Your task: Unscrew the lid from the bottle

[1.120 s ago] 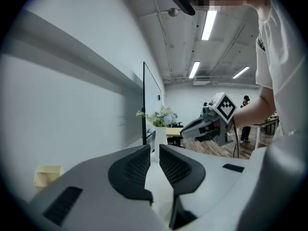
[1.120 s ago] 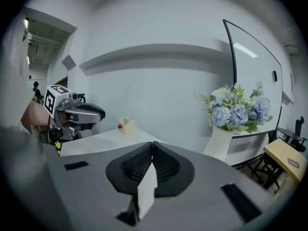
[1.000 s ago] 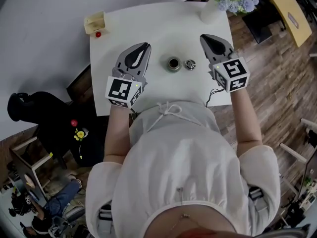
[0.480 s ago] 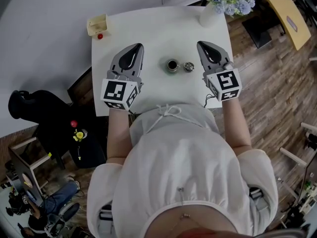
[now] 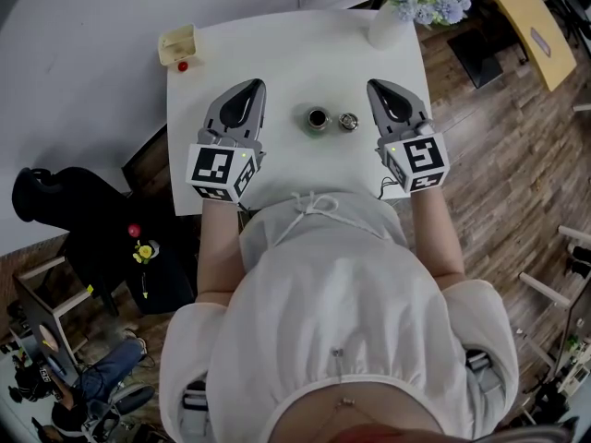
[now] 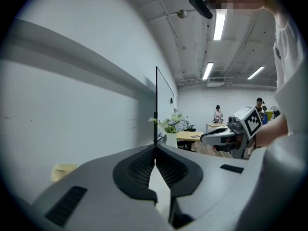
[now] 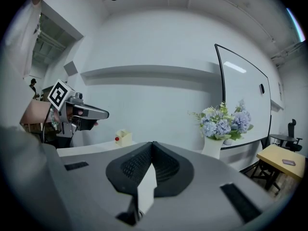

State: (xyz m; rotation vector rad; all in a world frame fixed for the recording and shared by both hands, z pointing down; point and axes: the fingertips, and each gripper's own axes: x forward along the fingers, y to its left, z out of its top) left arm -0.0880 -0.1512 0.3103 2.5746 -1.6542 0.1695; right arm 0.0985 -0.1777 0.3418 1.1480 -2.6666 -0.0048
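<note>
At the left of the white table (image 5: 277,44), well away from your work, sits a small pale box (image 5: 177,42). Your left gripper (image 5: 251,88) hovers over the table with its jaws pressed together and nothing between them, as its own view confirms. To its right, between your two tools, the bottle (image 5: 317,118) stands upright near the table's middle. Its mouth looks dark and open from above, so the lid (image 5: 348,121) lying just beside it on the right seems to be off already. The bottle looks small, squat and hard-walled, probably light and smooth. Expect it to skid or tip on the bare tabletop if you nudge it with one jaw only. Take it across the body, low down, with both pads square to its sides. The lid looks like a little metal cap, stiff and slippery. Pinch it across its rim, not from the top. Your right gripper (image 5: 376,87) hangs to the right of the lid, also closed tight on nothing. Beyond it, at the far right corner, a vase (image 5: 385,26) of flowers stands clear of your reach
</note>
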